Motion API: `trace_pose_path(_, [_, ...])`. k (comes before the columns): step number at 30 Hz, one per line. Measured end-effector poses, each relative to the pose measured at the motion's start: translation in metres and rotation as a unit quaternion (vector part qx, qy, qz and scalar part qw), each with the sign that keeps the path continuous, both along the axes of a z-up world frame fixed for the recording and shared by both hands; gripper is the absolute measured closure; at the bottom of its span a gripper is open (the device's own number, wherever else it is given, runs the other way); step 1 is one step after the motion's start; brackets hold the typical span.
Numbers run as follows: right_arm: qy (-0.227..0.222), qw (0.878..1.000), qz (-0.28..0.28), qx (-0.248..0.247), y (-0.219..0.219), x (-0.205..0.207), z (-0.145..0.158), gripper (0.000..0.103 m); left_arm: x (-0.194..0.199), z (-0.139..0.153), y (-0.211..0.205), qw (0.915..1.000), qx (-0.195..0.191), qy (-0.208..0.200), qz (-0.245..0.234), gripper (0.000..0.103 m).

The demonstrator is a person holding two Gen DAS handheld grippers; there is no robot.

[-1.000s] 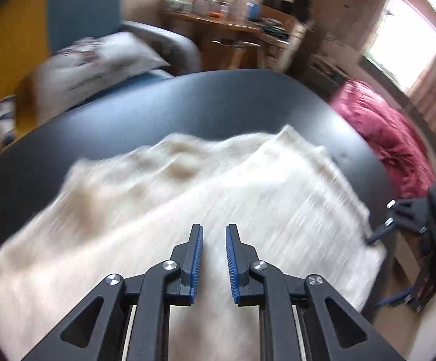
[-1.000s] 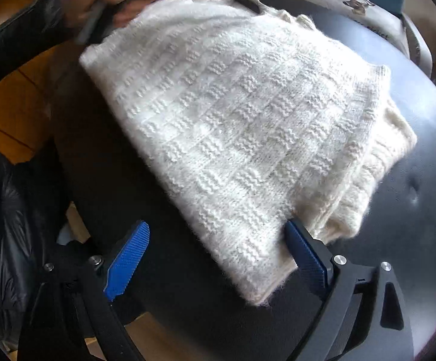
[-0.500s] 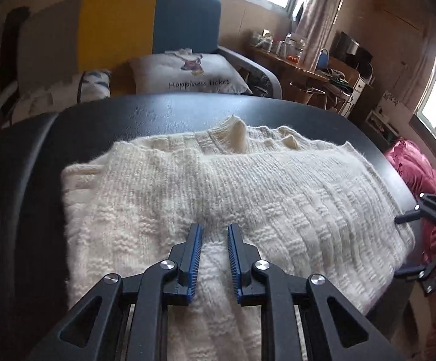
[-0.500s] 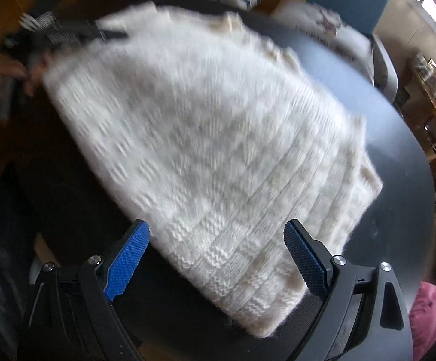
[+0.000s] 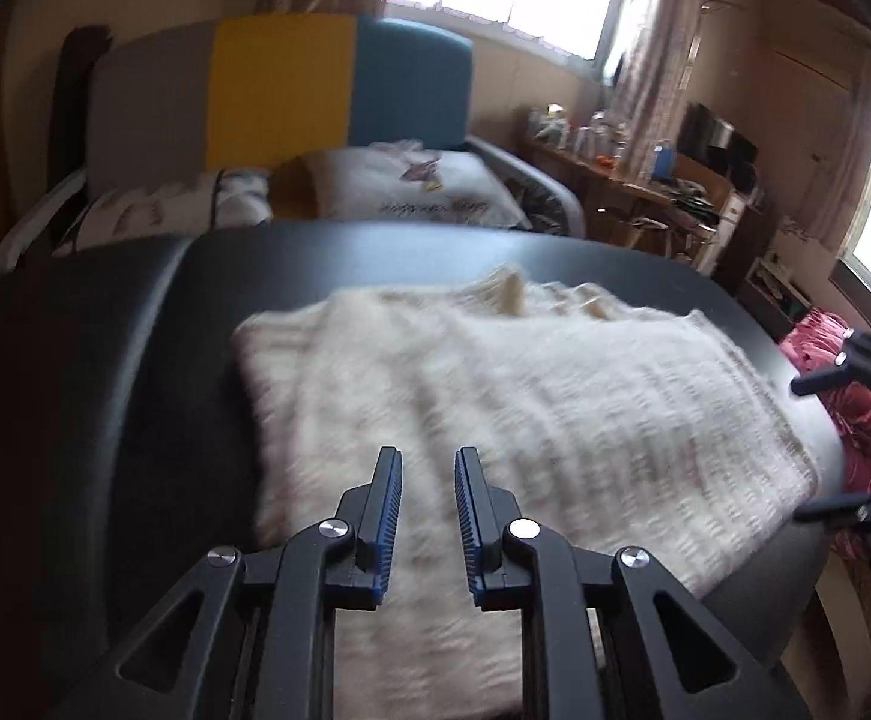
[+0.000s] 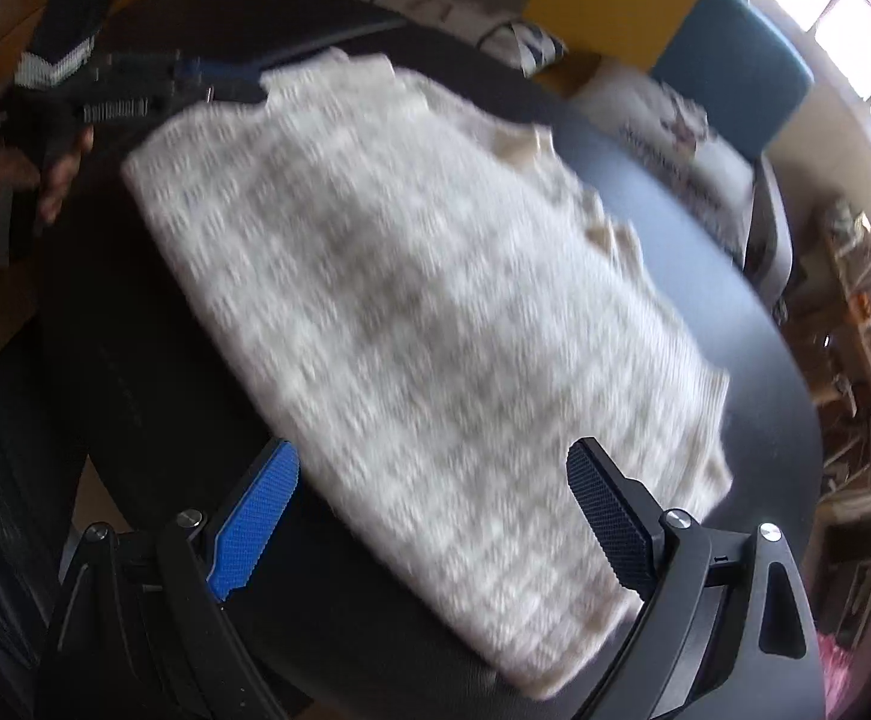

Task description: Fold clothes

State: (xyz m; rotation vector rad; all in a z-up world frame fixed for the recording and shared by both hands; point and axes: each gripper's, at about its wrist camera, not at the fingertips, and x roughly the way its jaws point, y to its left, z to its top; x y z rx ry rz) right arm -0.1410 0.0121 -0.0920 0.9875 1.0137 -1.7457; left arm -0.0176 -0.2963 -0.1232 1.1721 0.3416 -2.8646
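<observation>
White knit sweater (image 5: 513, 420) lies folded on the black table (image 5: 135, 372), roughly a rectangle, taking up most of the middle + right part of the top; collar end w/ a couple of small raised bumps faces the far side, toward the chair. Both views blurred, so knit detail is soft. Left gripper (image 5: 428, 480) sits low over the near edge of the sweater, fingers a narrow gap apart, nothing between them, pads not pressing on the fabric; whether the tips touch the knit, can't tell. In the right wrist view the same gripper (image 6: 219, 84) shows at the top-left corner of the sweater, just beside or over that corner, w/ a hand (image 6: 63, 174) behind it. Right gripper (image 6: 435, 510) hangs above the sweater's near corner, fingers wide apart, blue pads (image 6: 255, 522) clear of the cloth, nothing held. From the left wrist view it (image 5: 831, 444) is at the table's right edge, beside the sweater, apart from it. Behind the table: chair (image 5: 279, 108) w/ grey, yellow + blue back panels, printed cushion (image 5: 411, 186) on the seat. Red bedding (image 5: 855, 414) off to the right, below table level. Cluttered wooden desk (image 5: 633, 180) under the windows.
</observation>
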Motion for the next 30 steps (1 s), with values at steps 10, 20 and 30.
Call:
trace_pose_path(10, [0.013, 0.996, -0.079, 0.024, -0.047, -0.037, -0.074, 0.009, 0.015, -0.029, -0.004, 0.9997, -0.022, -0.013, 0.000, 0.085])
trace_pose_path(20, [0.029, 0.986, -0.155, -0.045, -0.017, -0.042, -0.049, 0.009, 0.038, -0.009, -0.003, 0.9993, -0.031, 0.017, 0.014, 0.084])
trace_pose_path(30, [-0.045, 0.967, -0.238, -0.085, 0.028, -0.062, -0.065, 0.008, 0.045, -0.008, -0.050, 0.9974, 0.062, 0.014, 0.036, 0.080])
